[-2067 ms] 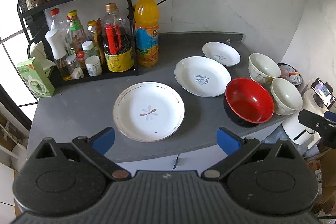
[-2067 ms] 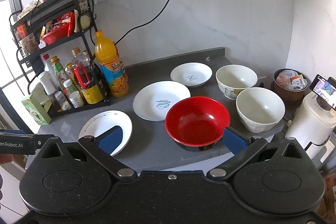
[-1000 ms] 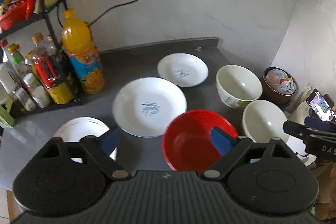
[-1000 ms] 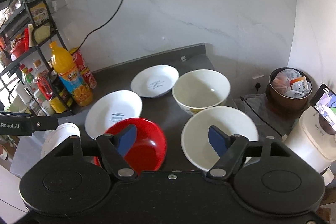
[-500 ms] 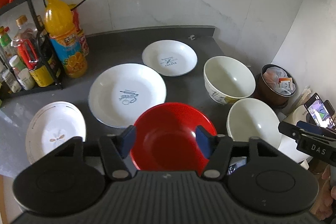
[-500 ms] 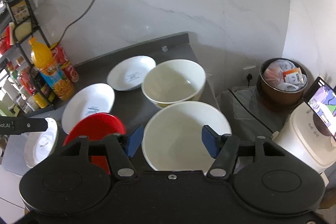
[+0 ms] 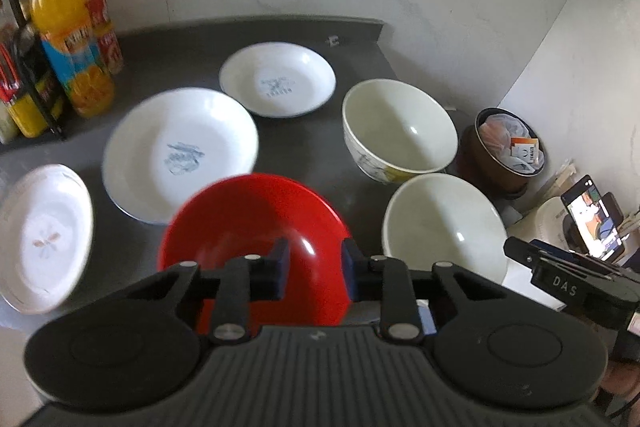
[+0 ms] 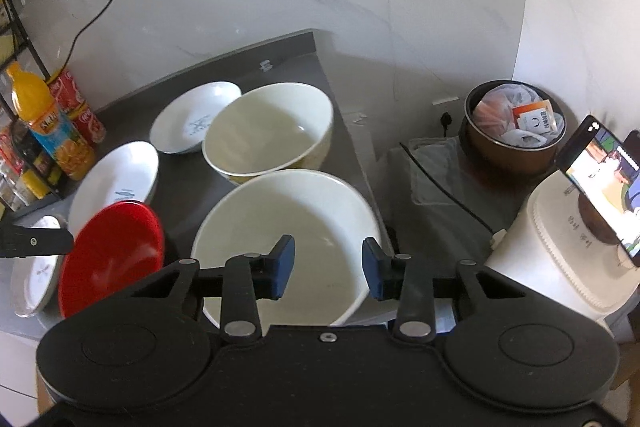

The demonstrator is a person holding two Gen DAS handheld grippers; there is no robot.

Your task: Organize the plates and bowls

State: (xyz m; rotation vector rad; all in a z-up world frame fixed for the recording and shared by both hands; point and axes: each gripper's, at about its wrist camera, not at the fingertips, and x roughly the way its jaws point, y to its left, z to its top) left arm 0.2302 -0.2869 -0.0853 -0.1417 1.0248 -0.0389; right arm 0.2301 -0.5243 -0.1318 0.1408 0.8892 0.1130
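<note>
The left gripper (image 7: 312, 269) is held open astride the red bowl's (image 7: 248, 223) near rim. The right gripper (image 8: 328, 269) is likewise open around the near cream bowl's (image 8: 288, 219) rim. At 12 o'clock a second cream bowl (image 8: 272, 131) is seen.

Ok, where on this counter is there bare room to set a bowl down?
The widest bare patch of the grey counter lies at the back, between the orange juice bottle and the small white plate, up to the wall. The front right is crowded: the red bowl, the two cream bowls and the large white plate leave only narrow strips.
</note>
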